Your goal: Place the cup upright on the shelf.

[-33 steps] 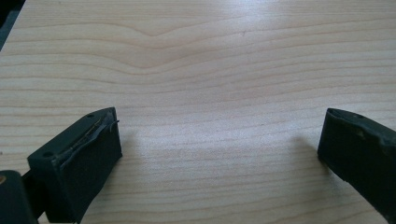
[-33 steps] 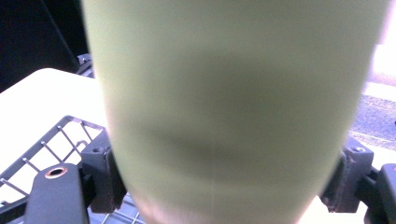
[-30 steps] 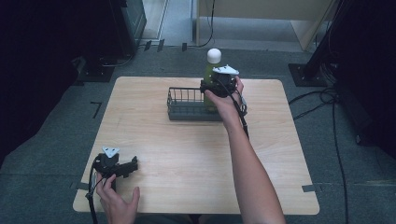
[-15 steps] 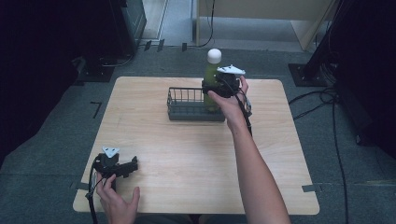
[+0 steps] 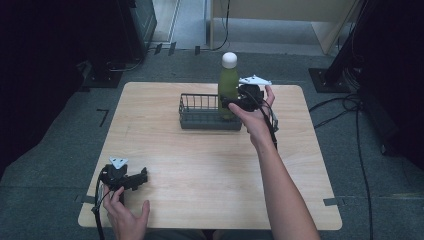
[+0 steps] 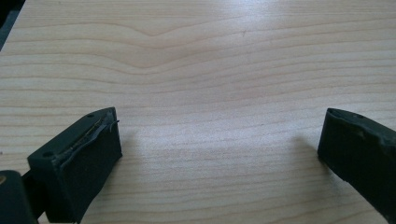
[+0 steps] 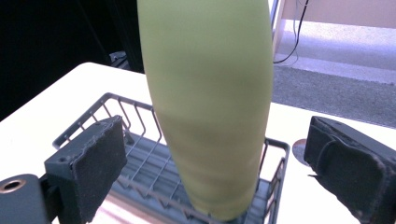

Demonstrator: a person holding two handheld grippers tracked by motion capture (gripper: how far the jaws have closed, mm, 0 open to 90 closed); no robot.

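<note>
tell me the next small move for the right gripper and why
Probably back the right gripper straight away from the green bottle with a white cap: its jaws stand open, apart from the bottle's sides, and the bottle stands upright in the grey wire basket.

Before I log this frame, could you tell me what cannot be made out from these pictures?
- Bottle: cap and foot cut off by the right gripper view's edges.
- Bottle's lower part, high view: hidden by the right gripper and basket wall.
- Left gripper: partly covered by the hand.
</note>
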